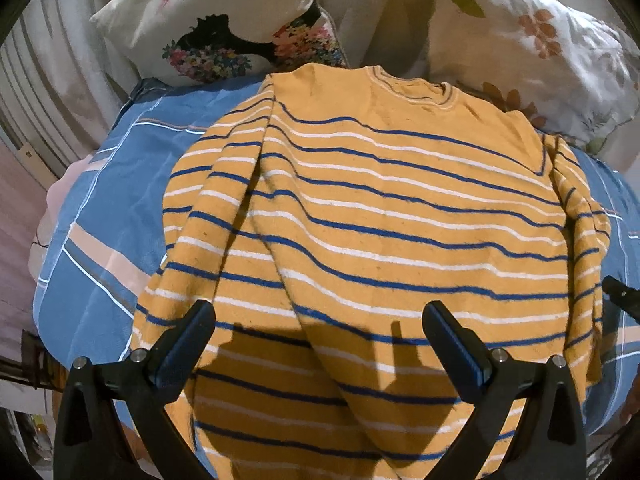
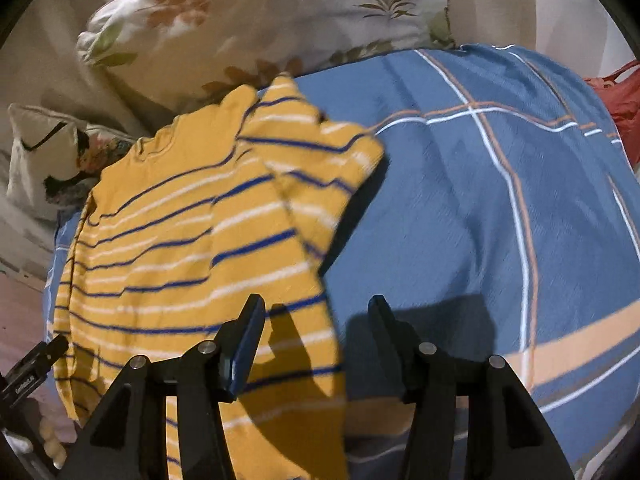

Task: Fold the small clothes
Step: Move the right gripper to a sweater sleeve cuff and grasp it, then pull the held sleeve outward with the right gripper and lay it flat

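On a blue plaid bedspread [image 2: 460, 200] with floral pillows [image 1: 532, 40] behind, a yellow knit sweater striped blue and white [image 1: 380, 208], spread flat. Above it, left gripper [image 1: 318, 320], fingers wide apart, empty. Right gripper [image 2: 316, 316] likewise parted, over the sweater's edge; red fabric [image 2: 620, 100] only in right view.

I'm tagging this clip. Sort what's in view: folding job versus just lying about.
Job:
- yellow striped sweater
- left gripper, open
- right gripper, open

Lying about:
- blue plaid bedspread
- leaf-print pillow
- flower-print cushion
- red item
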The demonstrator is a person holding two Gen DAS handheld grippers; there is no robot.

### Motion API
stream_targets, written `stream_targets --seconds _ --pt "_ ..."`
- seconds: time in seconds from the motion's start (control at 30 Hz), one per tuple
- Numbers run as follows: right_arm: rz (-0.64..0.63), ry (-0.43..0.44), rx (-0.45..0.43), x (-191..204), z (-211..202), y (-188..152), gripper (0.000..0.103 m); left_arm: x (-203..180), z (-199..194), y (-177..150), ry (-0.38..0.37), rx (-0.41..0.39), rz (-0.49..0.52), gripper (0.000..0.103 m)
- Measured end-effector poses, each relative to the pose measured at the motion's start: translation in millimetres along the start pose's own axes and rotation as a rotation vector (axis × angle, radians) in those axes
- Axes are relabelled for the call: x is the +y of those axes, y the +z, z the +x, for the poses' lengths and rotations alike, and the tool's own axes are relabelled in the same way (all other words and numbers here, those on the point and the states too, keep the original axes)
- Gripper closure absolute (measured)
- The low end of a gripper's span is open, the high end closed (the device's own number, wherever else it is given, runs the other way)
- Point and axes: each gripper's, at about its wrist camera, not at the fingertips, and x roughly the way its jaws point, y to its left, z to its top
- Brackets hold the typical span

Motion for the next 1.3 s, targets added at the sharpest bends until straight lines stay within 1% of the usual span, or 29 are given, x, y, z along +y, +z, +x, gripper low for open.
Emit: stream_targets --seconds 0.03,0.13,0.27,0.37,0.4,0.43,0.47,0.5,0.53,0.57,0.63,0.7,0.73,0.83,0.93,0.97,1.0,1.07,1.13,1.17,1.2,1.23,1.3 --pt "-0.009 -0.003 0.003 3.8 -0.3 -3.8 0.043 -1.4 -1.8 -1.4 -0.001 -0.003 0.003 0.000" --pt "-0.049 -0.045 0.012 12.1 1.2 -15.8 0.042 -5.5 -9.0 -6.1 -0.006 -0.017 0.012 0.000" --pt "-0.070 -0.077 0.034 13.7 4.5 -35.2 0.039 -4.7 -16.5 -12.9 -0.008 -0.026 0.004 0.000" --pt "-0.057 -0.051 0.066 11.7 8.6 -48.9 0.038 -3.3 -19.3 -17.1 -0.005 -0.028 -0.005 0.000" --pt "-0.065 -0.046 0.055 12.7 7.2 -51.4 0.039 -3.8 -20.6 -18.4 -0.004 -0.028 -0.007 0.000" --pt "-0.085 -0.024 0.045 15.3 5.6 -54.3 0.065 -4.1 -21.3 -19.3 -0.004 -0.029 -0.007 0.000" --pt "-0.088 0.009 0.050 15.5 5.1 -54.9 0.085 -5.0 -22.7 -20.4 -0.005 -0.030 -0.008 0.000" --pt "-0.081 0.040 0.063 14.3 5.3 -54.8 0.095 -5.8 -24.0 -21.0 -0.005 -0.033 -0.007 0.000" --pt "-0.065 0.050 0.057 11.0 2.1 -53.6 0.095 -6.7 -25.4 -21.8 -0.005 -0.035 -0.005 0.000" --pt "-0.058 0.050 0.032 6.3 -4.4 -51.2 0.095 -7.4 -27.7 -22.5 -0.006 -0.040 -0.002 0.000" --pt "-0.042 0.033 -0.012 -5.5 -18.0 -44.8 0.095 -7.5 -31.3 -23.3 -0.005 -0.048 -0.003 0.000" --pt "-0.006 -0.017 -0.065 -26.3 -33.3 -34.6 0.095 -4.8 -34.0 -23.2 -0.003 -0.054 -0.009 0.000" --pt "0.014 -0.051 -0.091 -37.8 -40.0 -29.7 0.095 -2.5 -35.4 -23.2 -0.001 -0.058 -0.015 0.000" --pt "0.073 -0.217 -0.170 -81.5 -59.9 -6.4 0.095 10.5 -38.2 -21.4 0.016 -0.068 -0.045 0.000" --pt "0.126 -0.369 -0.206 -118.4 -68.2 13.3 0.095 25.7 -38.9 -19.6 0.032 -0.074 -0.077 0.000" --pt "0.151 -0.421 -0.208 -131.9 -67.3 19.5 0.095 34.5 -39.1 -17.9 0.043 -0.078 -0.095 0.000" --pt "0.180 -0.456 -0.195 -144.3 -64.8 24.8 0.092 41.2 -39.7 -17.0 0.054 -0.080 -0.107 0.000" --pt "0.234 -0.468 -0.184 -157.0 -64.7 28.6 0.092 60.8 -42.0 -16.2 0.084 -0.085 -0.142 0.000" --pt "0.274 -0.416 -0.204 -158.8 -71.8 26.8 0.085 80.3 -43.4 -16.7 0.106 -0.085 -0.169 0.000" --pt "0.284 -0.394 -0.215 -154.9 -76.2 24.7 0.082 93.0 -43.6 -18.2 0.123 -0.087 -0.183 0.000" --pt "0.292 -0.372 -0.225 -150.7 -79.7 21.5 0.075 102.7 -42.4 -18.9 0.134 -0.088 -0.194 0.000" --pt "0.293 -0.343 -0.236 -144.9 -84.5 17.8 0.072 114.0 -40.5 -20.8 0.143 -0.086 -0.208 0.000" --pt "0.270 -0.273 -0.251 -122.1 -89.2 11.9 0.072 136.4 -33.8 -24.9 0.156 -0.070 -0.233 0.000"
